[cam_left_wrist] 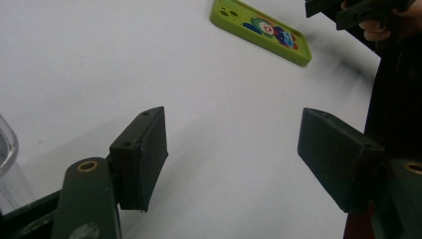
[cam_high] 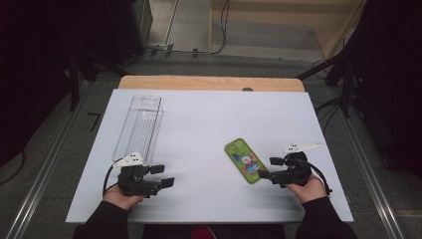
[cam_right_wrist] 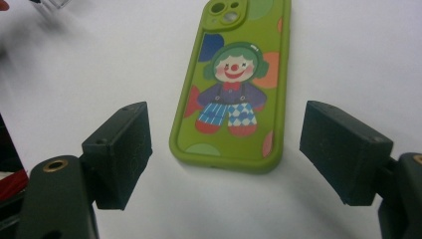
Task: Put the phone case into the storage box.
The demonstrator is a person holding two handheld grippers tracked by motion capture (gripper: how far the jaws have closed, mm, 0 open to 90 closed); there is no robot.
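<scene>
On the left, a clear plastic bin (cam_high: 138, 127) is standing empty, I think; below it the left claw (cam_high: 163, 176) is hovering open, holding nothing. The green clown phone case (cam_high: 244, 160) is lying flat on the white tabletop (cam_high: 199, 124), just ahead of the open, empty right claw (cam_high: 268, 168).

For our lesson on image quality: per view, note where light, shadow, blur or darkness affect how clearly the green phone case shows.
High view: the white table is evenly lit, its surroundings dark; the phone case is small, its print soft. Left gripper view: the case lies far off, slightly blurred, with soft shadows on the table. Right gripper view: the case is close and well lit, its clown print clear; the right gripper jaws in the foreground look dark.
</scene>
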